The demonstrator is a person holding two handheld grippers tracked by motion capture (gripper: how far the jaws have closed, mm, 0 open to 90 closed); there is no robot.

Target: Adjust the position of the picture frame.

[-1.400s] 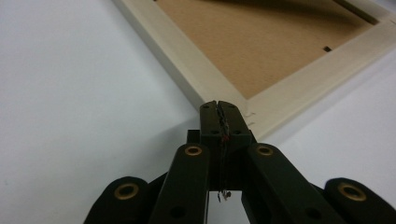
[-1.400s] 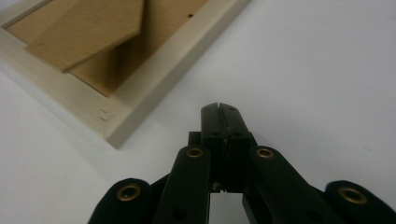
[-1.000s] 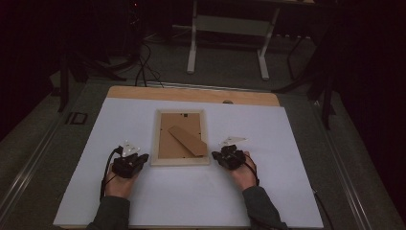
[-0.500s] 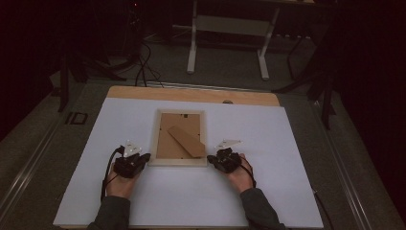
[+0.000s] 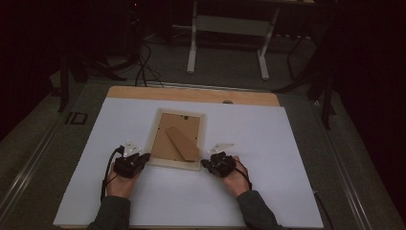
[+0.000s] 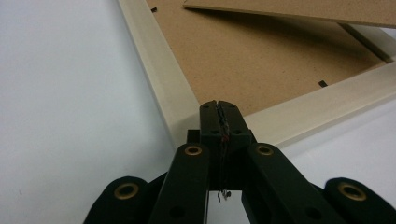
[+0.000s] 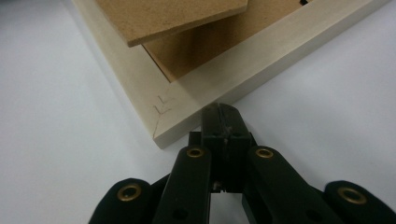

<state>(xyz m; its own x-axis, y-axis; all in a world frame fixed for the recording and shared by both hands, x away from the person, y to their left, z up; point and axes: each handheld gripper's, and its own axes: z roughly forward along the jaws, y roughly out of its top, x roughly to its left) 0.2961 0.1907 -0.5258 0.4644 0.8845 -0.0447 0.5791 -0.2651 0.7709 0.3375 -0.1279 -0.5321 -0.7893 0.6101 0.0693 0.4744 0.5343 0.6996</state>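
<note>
At the lower left of the high view my left gripper (image 5: 143, 157) sits on the white counter (image 5: 287, 158), its tip at the near left corner of the pale cream wooden picture frame (image 5: 154, 139). In the left gripper view my black fingers (image 6: 211, 114) are clenched together with nothing between them, the tip over the frame's corner rail (image 6: 177, 100).

The frame lies face down in the middle of the counter, its brown fibreboard backing (image 5: 186, 129) turned up. A loose brown fibreboard stand flap (image 5: 182, 143) lies slanted across the backing toward the frame's lower right.

To the right of the frame, in the lower middle of the high view, my right gripper (image 5: 206, 164) rests at the near right corner. In the right gripper view its fingers (image 7: 227, 120) are likewise clenched on nothing, the tip just beside the frame's outer edge (image 7: 224, 74); whether it touches I cannot tell.
</note>
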